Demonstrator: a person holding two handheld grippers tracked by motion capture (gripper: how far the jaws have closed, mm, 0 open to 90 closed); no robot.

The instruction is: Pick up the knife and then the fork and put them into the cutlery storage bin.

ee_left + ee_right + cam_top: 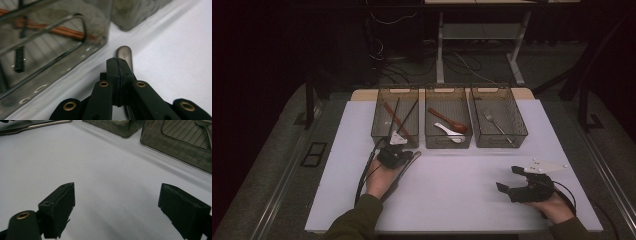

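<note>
My left gripper (406, 151) (117, 60) is shut, low over the white table just in front of the left tray (395, 141) (57, 72). The rounded end of a metal utensil (125, 53) (414, 156) shows just past the jaw tips and lies along the table under them. I cannot tell whether the jaws pinch it. The same utensil (37, 126) appears far off in the right gripper view. My right gripper (507, 178) (117, 195) stands open above bare table near the front right, nothing between its jaws.
Three smoky clear trays line the back of the table (462, 200). The left one holds chopsticks (403, 117) (60, 31), the middle tray (448, 146) a red spoon (451, 122) and a white spoon (450, 133), the right tray (502, 145) a fork (496, 125).
</note>
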